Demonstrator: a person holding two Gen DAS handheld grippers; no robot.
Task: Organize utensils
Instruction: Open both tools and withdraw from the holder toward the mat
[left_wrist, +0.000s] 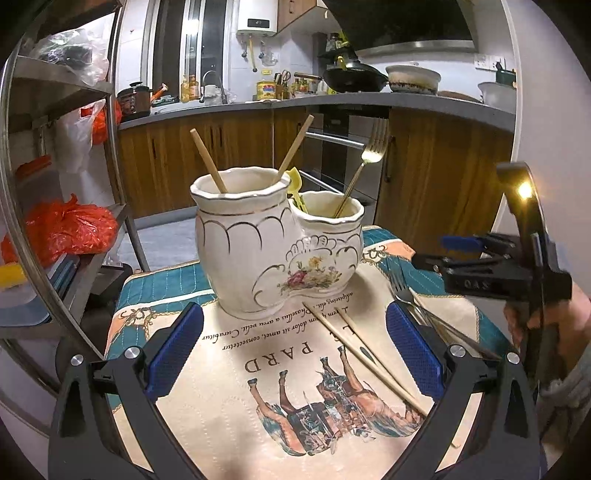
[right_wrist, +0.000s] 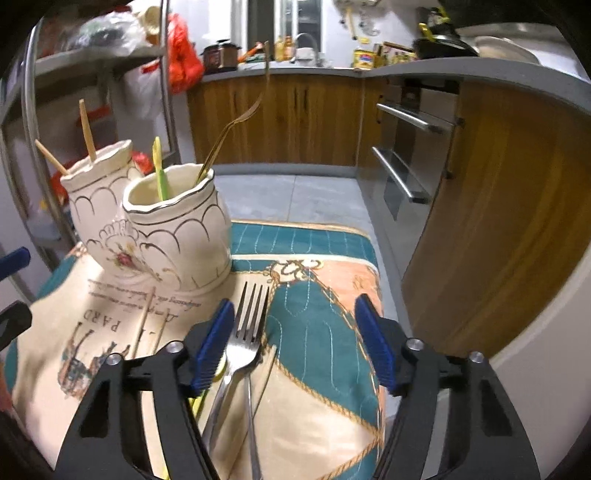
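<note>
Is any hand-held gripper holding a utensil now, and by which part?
Nothing is held. The left hand-held gripper and the right hand-held gripper are both open; the silver fork lies on the cloth.

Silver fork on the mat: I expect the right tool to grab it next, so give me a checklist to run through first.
1. Right tool open: ok.
2. Silver fork between its fingers: ok, near the left finger.
3. Fork free of other utensils: not ok, slim handles lie alongside it.
4. Small pot has room: ok, only a gold fork and a green utensil.
5. Left tool clear: ok, open over the chopsticks.
</note>
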